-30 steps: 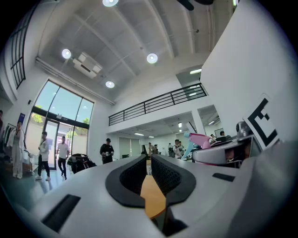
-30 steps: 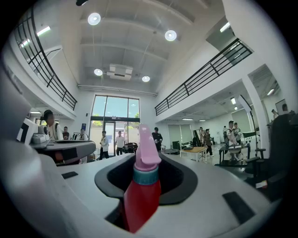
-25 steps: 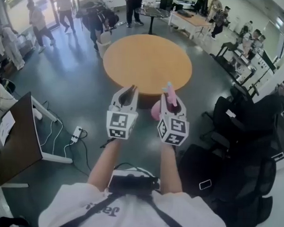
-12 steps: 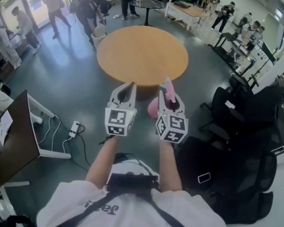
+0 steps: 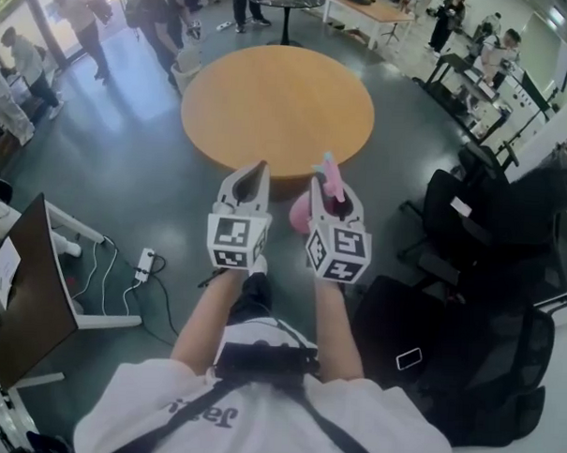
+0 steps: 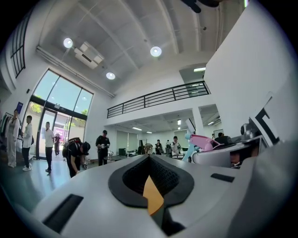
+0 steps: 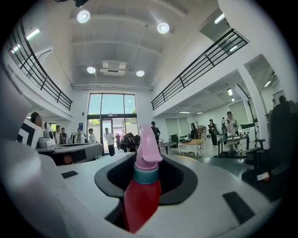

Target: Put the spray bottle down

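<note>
Right gripper (image 5: 334,197) pinching spray bottle (image 7: 142,195) below collar, pink head up; looks light, stiff, slick plastic. Left gripper (image 5: 256,173) pressed together, empty. Table (image 5: 277,108) at twelve o'clock.

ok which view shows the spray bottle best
The right gripper view: the spray bottle fills the centre, red body, teal collar and pink nozzle, gripped in the right gripper. The head view shows only pink bits around that gripper. The left gripper view catches only the nozzle at right.

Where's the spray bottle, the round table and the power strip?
spray bottle (image 7: 141,200), right gripper view, on its red body.
round table (image 5: 278,103), head view, middle of its orange top.
power strip (image 5: 147,264), head view, its white casing.
</note>
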Motion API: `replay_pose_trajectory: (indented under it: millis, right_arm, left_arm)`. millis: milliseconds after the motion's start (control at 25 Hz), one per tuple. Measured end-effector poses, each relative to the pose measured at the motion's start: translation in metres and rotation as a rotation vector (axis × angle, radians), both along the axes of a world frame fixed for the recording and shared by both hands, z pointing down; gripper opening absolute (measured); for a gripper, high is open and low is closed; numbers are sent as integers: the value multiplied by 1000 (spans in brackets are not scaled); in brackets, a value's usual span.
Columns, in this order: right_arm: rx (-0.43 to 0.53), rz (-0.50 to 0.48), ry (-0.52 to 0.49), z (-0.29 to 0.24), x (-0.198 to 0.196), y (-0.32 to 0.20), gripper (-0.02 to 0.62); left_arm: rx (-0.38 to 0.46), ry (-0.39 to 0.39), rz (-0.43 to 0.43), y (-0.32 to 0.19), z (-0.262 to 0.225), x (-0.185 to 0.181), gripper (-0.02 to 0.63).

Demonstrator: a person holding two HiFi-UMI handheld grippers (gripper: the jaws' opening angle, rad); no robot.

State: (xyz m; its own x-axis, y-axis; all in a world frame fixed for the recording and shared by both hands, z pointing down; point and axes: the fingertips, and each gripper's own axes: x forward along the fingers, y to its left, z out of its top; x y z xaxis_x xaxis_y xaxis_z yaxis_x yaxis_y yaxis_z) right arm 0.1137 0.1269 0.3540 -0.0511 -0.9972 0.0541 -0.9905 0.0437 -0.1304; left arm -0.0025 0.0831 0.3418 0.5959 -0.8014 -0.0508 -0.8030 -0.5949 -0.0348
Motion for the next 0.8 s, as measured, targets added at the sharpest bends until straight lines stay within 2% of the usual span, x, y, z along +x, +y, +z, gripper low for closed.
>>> replay_pose_trajectory:
  millis: [320,560,800]
  right_arm:
    - [-7,-4,36,0,10,-104,152]
    - [11,-19,69,-14,-6,-193,152]
    - [-4,-21,71,-9,-16,-249,152]
  left_arm:
    - [-18,41,-5,-106,7,13,9]
    - [-18,55,-16,-191,1,-1,9]
    - [-40,59,-16,-243,7,-11,9]
